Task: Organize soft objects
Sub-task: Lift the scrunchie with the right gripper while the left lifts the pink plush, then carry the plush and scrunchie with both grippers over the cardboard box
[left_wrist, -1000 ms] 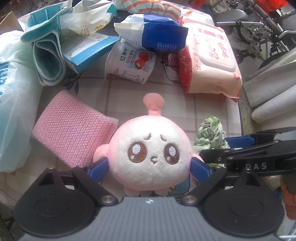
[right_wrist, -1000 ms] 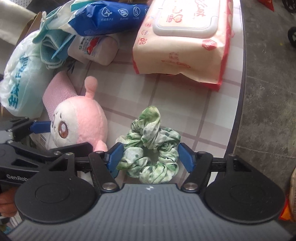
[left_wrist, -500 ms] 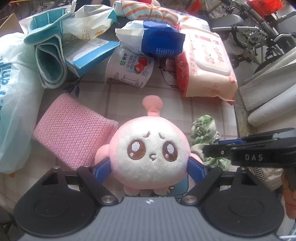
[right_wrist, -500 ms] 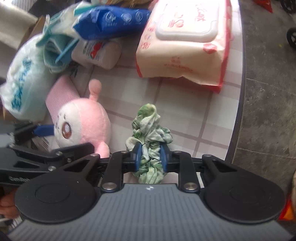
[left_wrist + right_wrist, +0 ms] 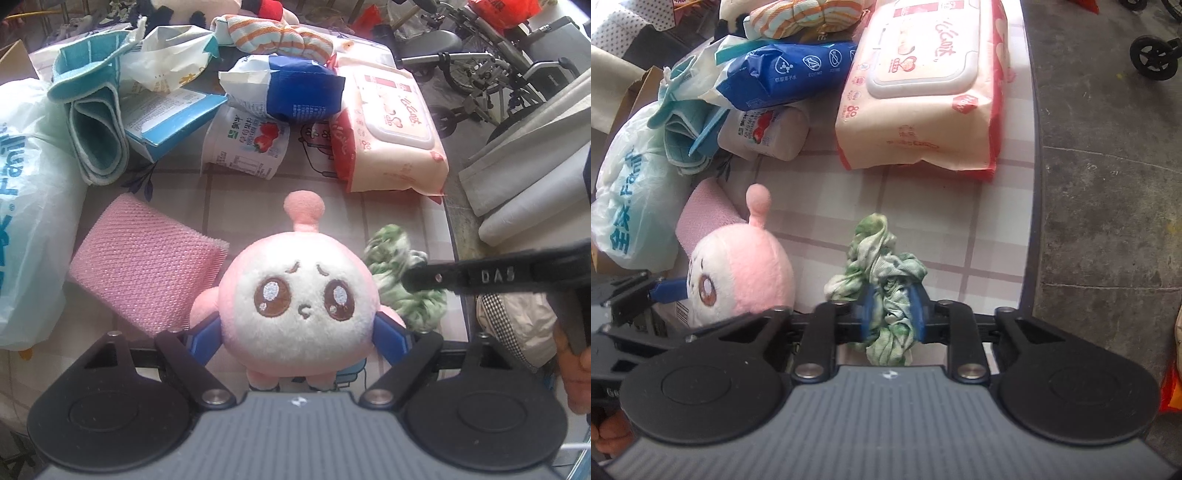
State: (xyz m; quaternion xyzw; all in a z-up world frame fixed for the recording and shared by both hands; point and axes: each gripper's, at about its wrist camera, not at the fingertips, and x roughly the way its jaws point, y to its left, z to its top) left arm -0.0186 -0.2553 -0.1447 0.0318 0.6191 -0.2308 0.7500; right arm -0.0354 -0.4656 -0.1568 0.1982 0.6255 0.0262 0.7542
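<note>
Left gripper (image 5: 297, 334): its blue pads pressed against both sides of a round pink-and-white plush toy with big brown eyes (image 5: 299, 295), gripping it at the near edge of the checked-cloth bench (image 5: 255, 206).
Right gripper (image 5: 893, 314): closed tight on a crumpled green-and-white fabric scrunchie (image 5: 877, 258), just right of the plush toy.
Pink textured sponge (image 5: 147, 266): lay flat left of the toy, touching it.
Far side: a peach wet-wipes pack with a white lid (image 5: 923, 92), a blue-and-white tissue packet (image 5: 291, 92) and a folded teal towel (image 5: 96, 140) were piled together.
</note>
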